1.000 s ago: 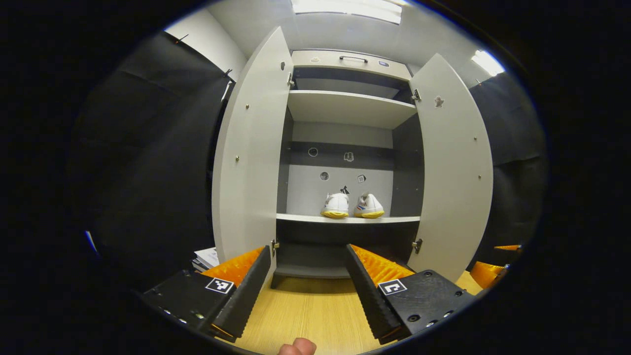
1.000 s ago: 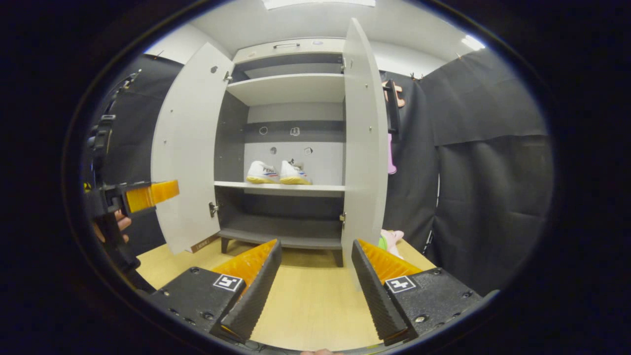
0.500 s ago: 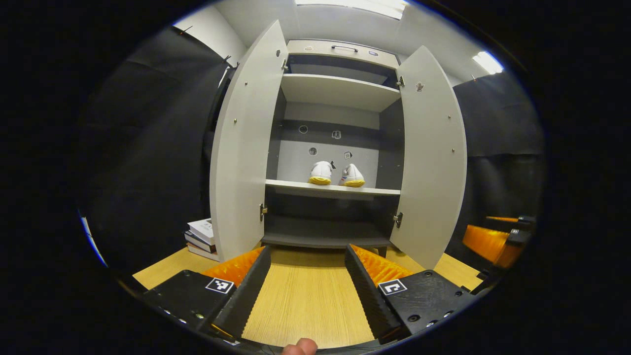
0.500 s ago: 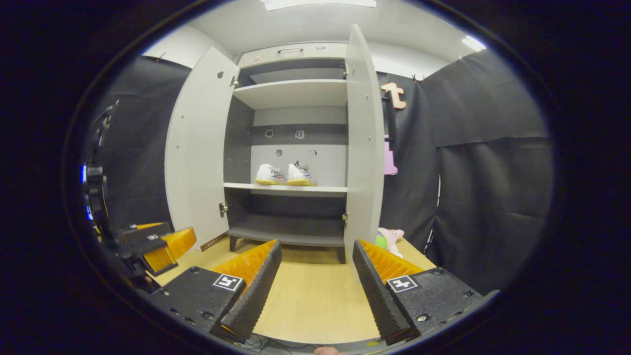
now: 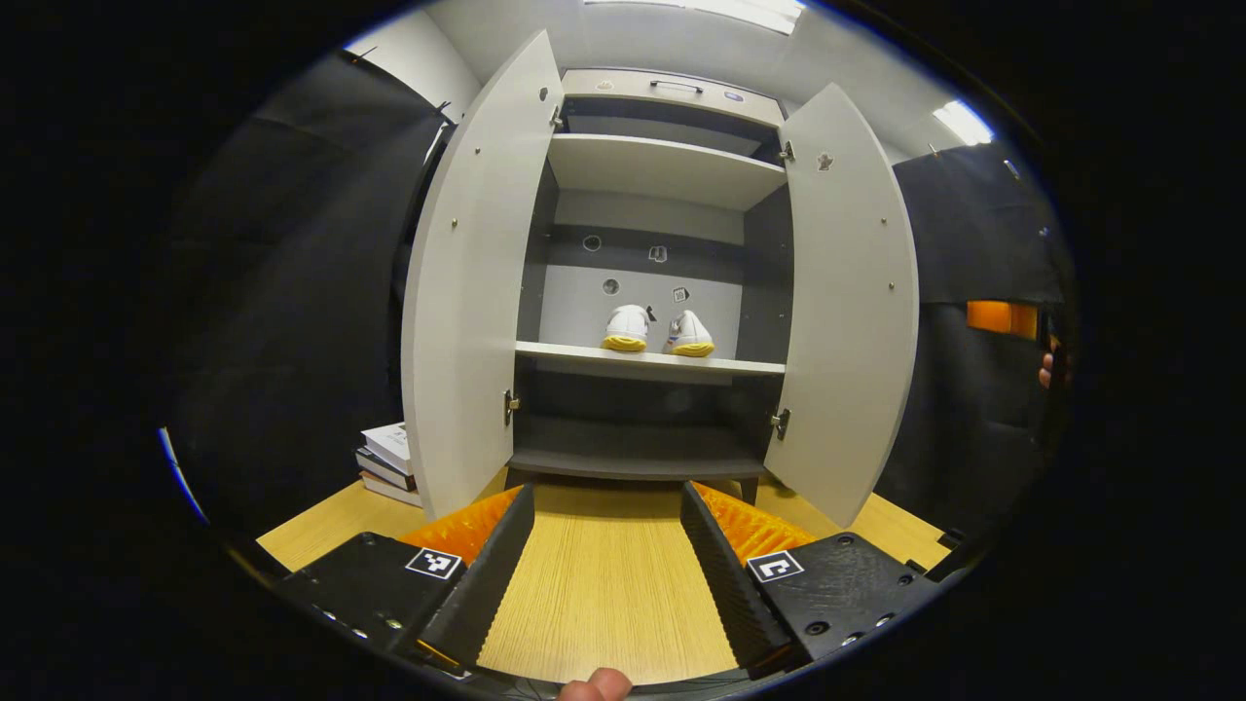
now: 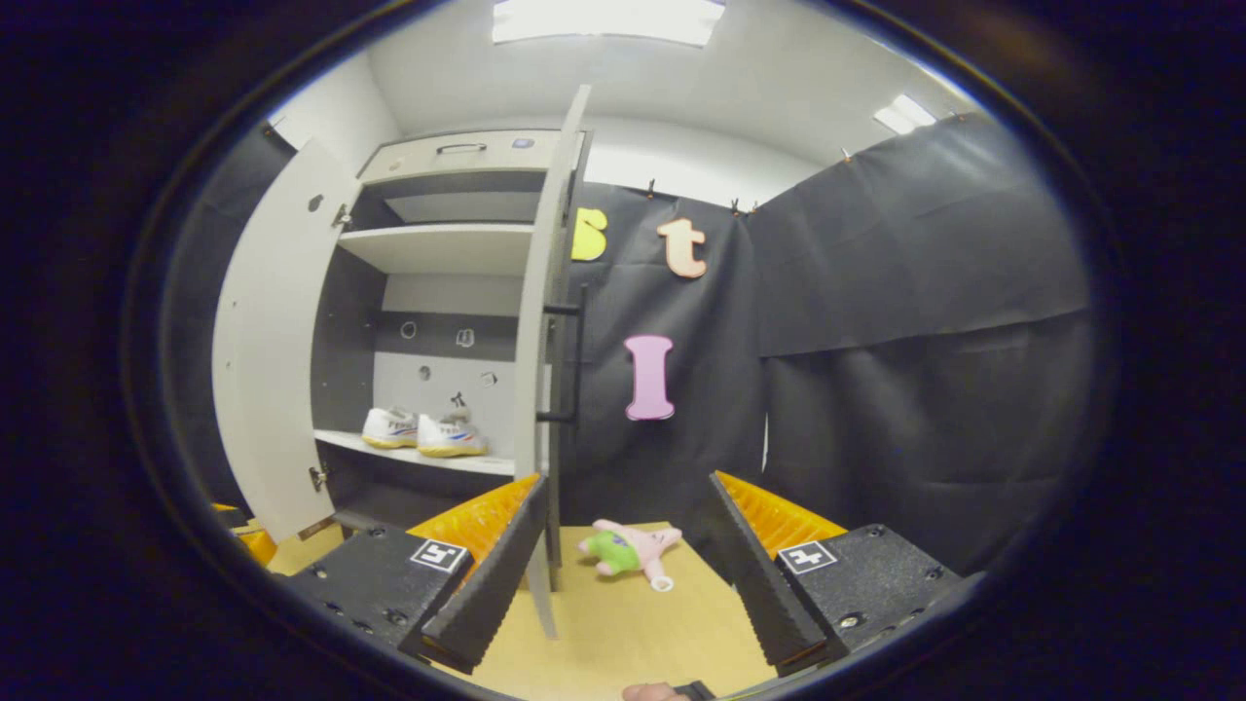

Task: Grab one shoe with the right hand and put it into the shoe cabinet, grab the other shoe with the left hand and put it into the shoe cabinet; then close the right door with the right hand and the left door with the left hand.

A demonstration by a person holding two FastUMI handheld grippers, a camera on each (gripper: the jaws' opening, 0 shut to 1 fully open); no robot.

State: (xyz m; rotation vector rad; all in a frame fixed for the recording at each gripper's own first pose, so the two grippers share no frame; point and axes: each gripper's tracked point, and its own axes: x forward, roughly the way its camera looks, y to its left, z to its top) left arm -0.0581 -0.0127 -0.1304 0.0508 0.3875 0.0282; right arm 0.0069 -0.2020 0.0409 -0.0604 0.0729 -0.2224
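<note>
We see a pale wooden floor (image 5: 604, 584) carrying the shoe cabinet (image 5: 662, 92), which stands on short legs with both doors swung open. On its middle shelf (image 5: 647, 360) two white shoes (image 5: 658, 331) with yellow soles sit side by side. A stack of books (image 5: 389, 460) lies on the floor left of the cabinet, and a pink and green plush toy (image 6: 628, 550) lies near the right door
</note>
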